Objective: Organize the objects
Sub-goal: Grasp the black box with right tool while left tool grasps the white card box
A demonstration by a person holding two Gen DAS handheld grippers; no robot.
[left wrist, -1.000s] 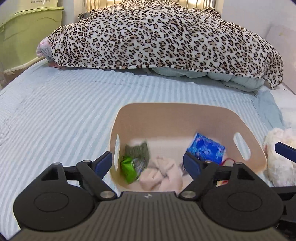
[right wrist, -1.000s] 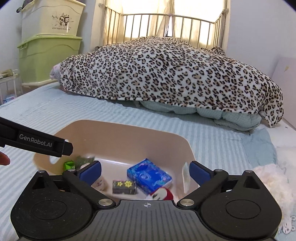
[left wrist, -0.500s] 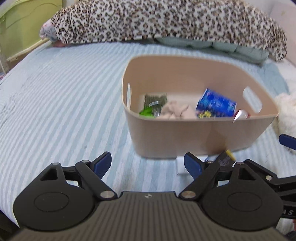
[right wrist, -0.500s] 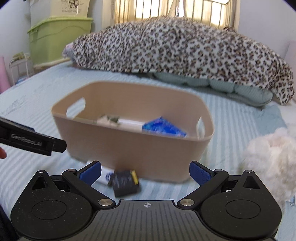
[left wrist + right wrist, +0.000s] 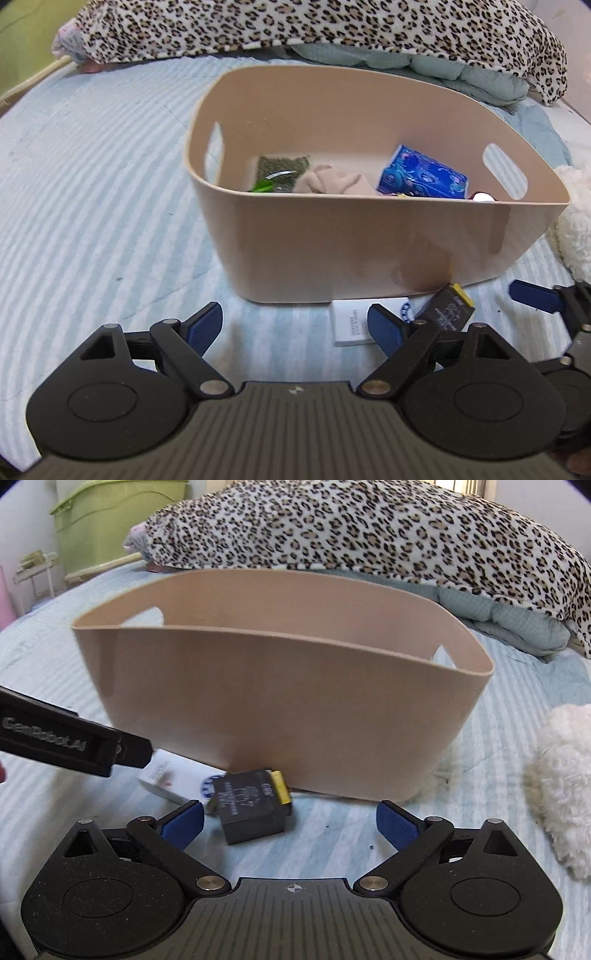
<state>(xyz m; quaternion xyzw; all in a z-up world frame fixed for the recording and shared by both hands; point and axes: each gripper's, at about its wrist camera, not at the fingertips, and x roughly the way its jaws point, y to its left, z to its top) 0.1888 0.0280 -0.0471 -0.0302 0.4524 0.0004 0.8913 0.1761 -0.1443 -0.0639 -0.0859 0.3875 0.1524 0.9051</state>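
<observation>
1. In front of the beige basket (image 5: 280, 701), on the striped sheet (image 5: 92, 184), lie a black box (image 5: 251, 805) and a white box (image 5: 351, 326), touching
2. Left gripper (image 5: 295, 326) spread wide, empty; right gripper (image 5: 290, 821) likewise

The left gripper (image 5: 295, 326) is held low and level, its jaws spread wide with nothing between the blue pads (image 5: 205, 325). The right gripper (image 5: 290, 821) sits just beside it, to its right, jaws likewise wide apart and empty; one of its blue fingertips (image 5: 535, 295) shows at the edge of the left wrist view.
</observation>
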